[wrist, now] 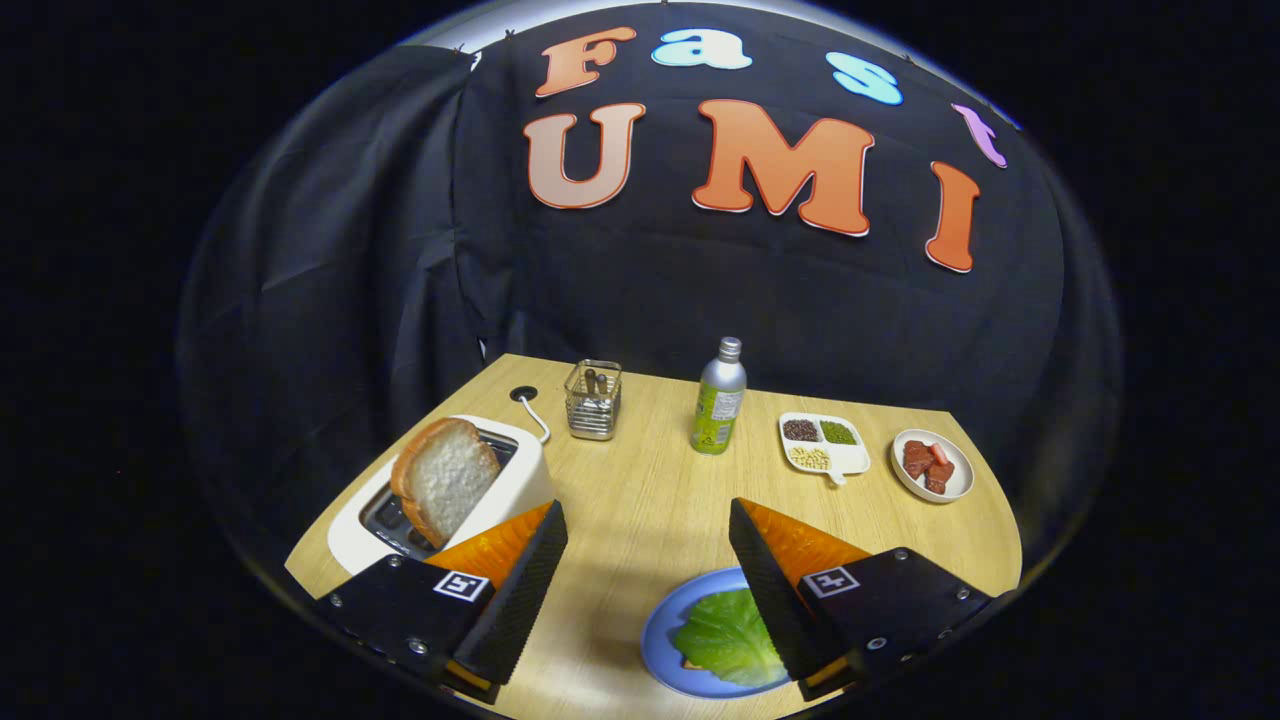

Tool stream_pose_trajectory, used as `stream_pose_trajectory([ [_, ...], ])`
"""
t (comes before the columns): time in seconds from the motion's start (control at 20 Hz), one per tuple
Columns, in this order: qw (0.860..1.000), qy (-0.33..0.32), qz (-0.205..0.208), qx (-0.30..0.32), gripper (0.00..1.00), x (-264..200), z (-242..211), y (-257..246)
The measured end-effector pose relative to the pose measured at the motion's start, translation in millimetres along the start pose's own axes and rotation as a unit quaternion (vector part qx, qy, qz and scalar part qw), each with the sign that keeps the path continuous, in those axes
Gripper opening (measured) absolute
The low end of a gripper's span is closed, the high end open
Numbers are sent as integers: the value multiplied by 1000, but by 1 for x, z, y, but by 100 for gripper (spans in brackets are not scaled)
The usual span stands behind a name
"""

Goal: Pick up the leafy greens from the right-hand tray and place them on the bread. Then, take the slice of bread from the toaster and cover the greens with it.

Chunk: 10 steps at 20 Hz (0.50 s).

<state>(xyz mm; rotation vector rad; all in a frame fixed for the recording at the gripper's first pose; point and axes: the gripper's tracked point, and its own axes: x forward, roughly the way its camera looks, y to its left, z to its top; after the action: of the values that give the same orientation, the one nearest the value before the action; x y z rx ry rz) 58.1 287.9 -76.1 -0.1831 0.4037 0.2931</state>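
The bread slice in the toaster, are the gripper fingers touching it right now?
Apart. In the gripper view the fingers are open over bare table, and the bread slice stands in the toaster slot, beyond the left finger, with toaster body visible between them.

wood-grain table [640,500], metal bottle [718,397]

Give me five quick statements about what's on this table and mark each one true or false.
1. A bread slice stands in the toaster. True.
2. The gripper is shut on the bread. False: its fingers are open, holding nothing.
3. Leafy greens lie on the blue plate. True.
4. The bottle lies on its side. False: it stands upright.
5. The divided tray sits between the bottle and the small dish. True.
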Motion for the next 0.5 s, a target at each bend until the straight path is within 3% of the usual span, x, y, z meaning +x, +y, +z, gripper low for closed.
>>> stream_pose_trajectory([
  [0.5, 998, -29, 56, -21, 98, 5, 43, 88],
])
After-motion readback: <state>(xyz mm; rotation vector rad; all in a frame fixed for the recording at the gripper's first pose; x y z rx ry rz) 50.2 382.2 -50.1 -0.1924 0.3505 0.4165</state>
